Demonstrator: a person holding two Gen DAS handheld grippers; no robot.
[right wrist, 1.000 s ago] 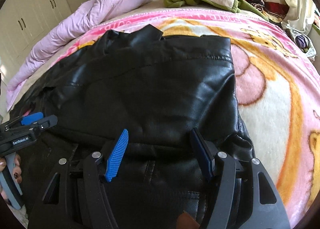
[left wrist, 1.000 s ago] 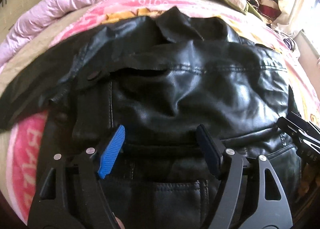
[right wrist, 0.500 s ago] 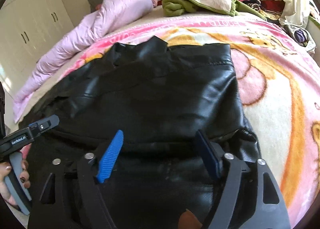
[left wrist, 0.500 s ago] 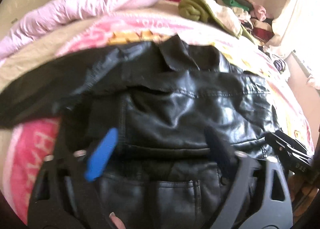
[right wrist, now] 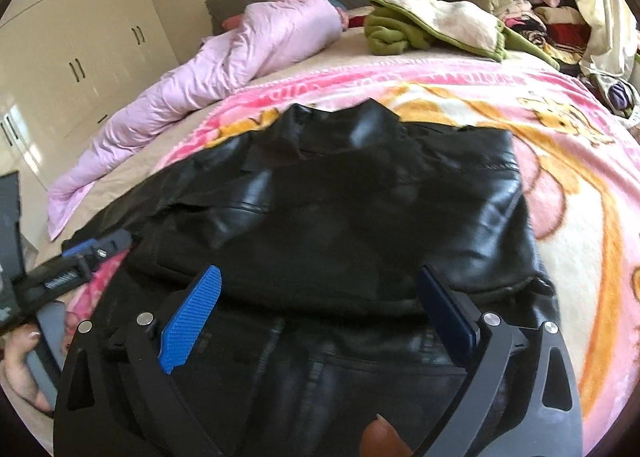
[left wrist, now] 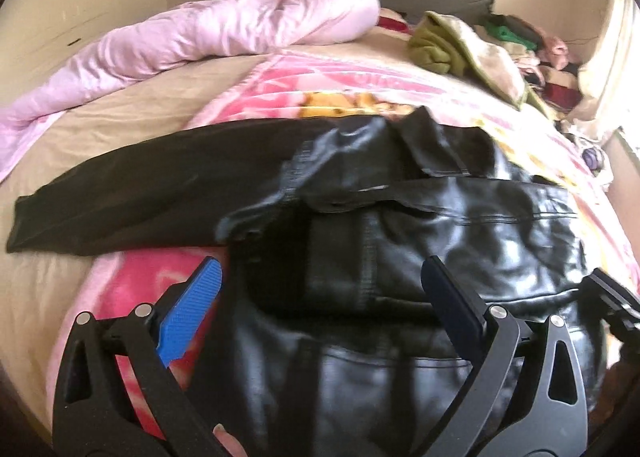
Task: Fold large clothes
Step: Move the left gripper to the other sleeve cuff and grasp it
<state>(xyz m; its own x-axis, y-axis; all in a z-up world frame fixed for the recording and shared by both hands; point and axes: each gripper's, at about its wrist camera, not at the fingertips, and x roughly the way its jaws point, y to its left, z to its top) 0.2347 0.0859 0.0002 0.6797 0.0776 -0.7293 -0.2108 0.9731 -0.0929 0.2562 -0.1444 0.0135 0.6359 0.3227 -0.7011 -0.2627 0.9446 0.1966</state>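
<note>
A black leather jacket (left wrist: 420,241) lies partly folded on the pink blanket (left wrist: 320,77), collar at the far side. One sleeve (left wrist: 152,185) stretches out flat to the left. My left gripper (left wrist: 320,289) is open and empty, above the jacket's near left part. My right gripper (right wrist: 320,289) is open and empty, above the jacket (right wrist: 360,217) near its lower hem. The left gripper also shows at the left edge of the right wrist view (right wrist: 80,261). The right gripper shows at the right edge of the left wrist view (left wrist: 612,297).
A pink quilt (left wrist: 224,33) lies bundled at the far left of the bed. A green and cream garment (right wrist: 432,29) and a heap of clothes (right wrist: 532,13) lie at the far right. White wardrobes (right wrist: 80,49) stand at the left.
Both grippers have pulled back and up from the jacket, so more of the bed shows. The left view has swung left and now shows the outstretched sleeve.
</note>
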